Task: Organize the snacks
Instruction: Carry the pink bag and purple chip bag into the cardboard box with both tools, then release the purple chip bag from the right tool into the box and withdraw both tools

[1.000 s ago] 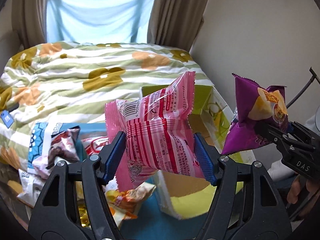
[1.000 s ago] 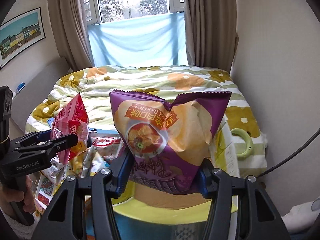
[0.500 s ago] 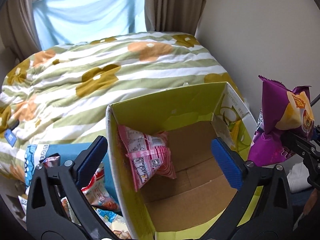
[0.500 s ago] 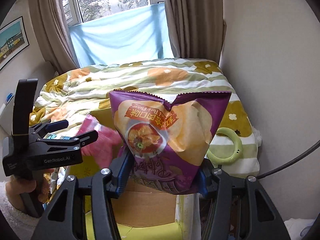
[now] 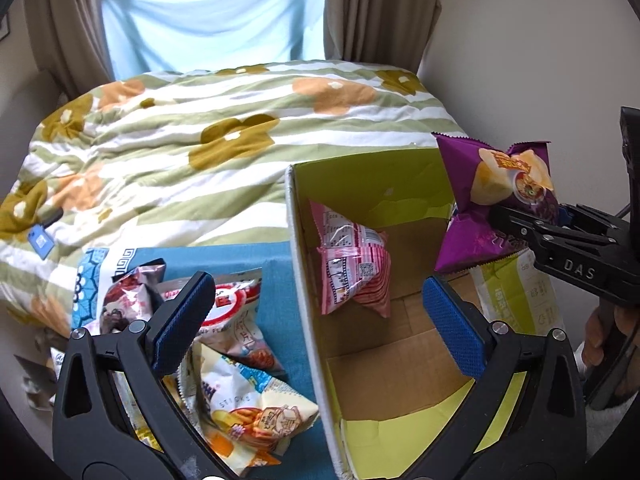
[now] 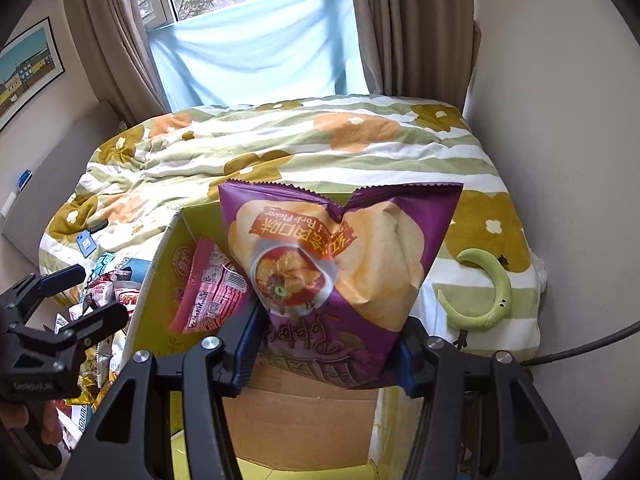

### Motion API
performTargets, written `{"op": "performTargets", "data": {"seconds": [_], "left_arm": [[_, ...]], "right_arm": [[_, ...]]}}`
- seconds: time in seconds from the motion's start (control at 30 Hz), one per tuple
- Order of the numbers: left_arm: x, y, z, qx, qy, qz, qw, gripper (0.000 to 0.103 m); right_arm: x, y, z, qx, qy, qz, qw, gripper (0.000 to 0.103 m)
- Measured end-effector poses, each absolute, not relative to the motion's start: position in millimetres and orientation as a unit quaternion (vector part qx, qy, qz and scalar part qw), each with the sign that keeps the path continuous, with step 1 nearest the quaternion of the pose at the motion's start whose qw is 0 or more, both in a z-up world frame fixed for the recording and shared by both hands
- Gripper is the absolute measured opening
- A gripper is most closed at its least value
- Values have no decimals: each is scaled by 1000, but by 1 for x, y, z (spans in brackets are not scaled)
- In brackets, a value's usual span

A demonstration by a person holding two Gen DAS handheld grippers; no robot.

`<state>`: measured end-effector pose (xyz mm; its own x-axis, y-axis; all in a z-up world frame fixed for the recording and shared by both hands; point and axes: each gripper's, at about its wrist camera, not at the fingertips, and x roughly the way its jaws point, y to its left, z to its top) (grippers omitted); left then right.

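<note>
Left wrist view. The left claw [image 5: 316, 324] stands wide open with nothing between its blue pads; a second ago it was clamped on the pink striped packet [image 5: 354, 264]. That packet now sits inside the open cardboard box [image 5: 308, 320], leaning against the box's left wall near its far corner, above the bare brown floor. The view has dropped and shifted left since half a second ago, so the box's left wall now runs between the two fingers. Left of the box, a pile of loose snack packets [image 5: 236, 340] lies on a blue cloth [image 5: 280, 264] at the near edge of the bed [image 5: 240, 128]. At the right edge of the view, the right claw [image 5: 532, 224] holds the purple chip bag [image 5: 496, 196] above the box's right rim, lower and nearer the box than a second ago.

Right wrist view. The right claw [image 6: 324, 352] is closed on the lower end of the purple chip bag [image 6: 340, 264], which fills the centre, upside down, as in both earlier frames. The box [image 6: 160, 280] lies beneath it, where a second ago it was only partly under. The pink striped packet [image 6: 212, 292] shows inside at left. The left claw [image 6: 86, 294] appears open at the left edge.

Only this view shows a green ring [image 6: 484, 296] lying on the bed's right edge, and a framed picture [image 6: 28, 68] on the left wall. Only the left view shows the box floor fully.
</note>
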<state>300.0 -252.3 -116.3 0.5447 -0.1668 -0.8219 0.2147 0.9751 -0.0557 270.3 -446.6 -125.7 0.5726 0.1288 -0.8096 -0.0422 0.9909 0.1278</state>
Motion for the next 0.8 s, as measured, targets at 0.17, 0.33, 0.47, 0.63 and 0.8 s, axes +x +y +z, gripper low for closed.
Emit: {"op": "performTargets", "data": {"seconds": [0.17, 0.33, 0.47, 0.63, 0.8], "left_arm": [[298, -239, -119, 19, 469, -93, 878, 102], [296, -235, -122, 10, 474, -89, 876, 102], [289, -237, -124, 14, 474, -89, 876, 102], [279, -240, -120, 10, 471, -95, 877, 102], [265, -247, -103, 16, 452, -100, 886, 102]], "right_arm": [[294, -431, -145, 25, 480, 67, 874, 51], [305, -428, -156, 25, 479, 63, 875, 72], [296, -433, -153, 30, 469, 63, 880, 103], [279, -440, -151, 42, 478, 59, 875, 103], [262, -444, -133, 37, 460, 56, 885, 103]]}}
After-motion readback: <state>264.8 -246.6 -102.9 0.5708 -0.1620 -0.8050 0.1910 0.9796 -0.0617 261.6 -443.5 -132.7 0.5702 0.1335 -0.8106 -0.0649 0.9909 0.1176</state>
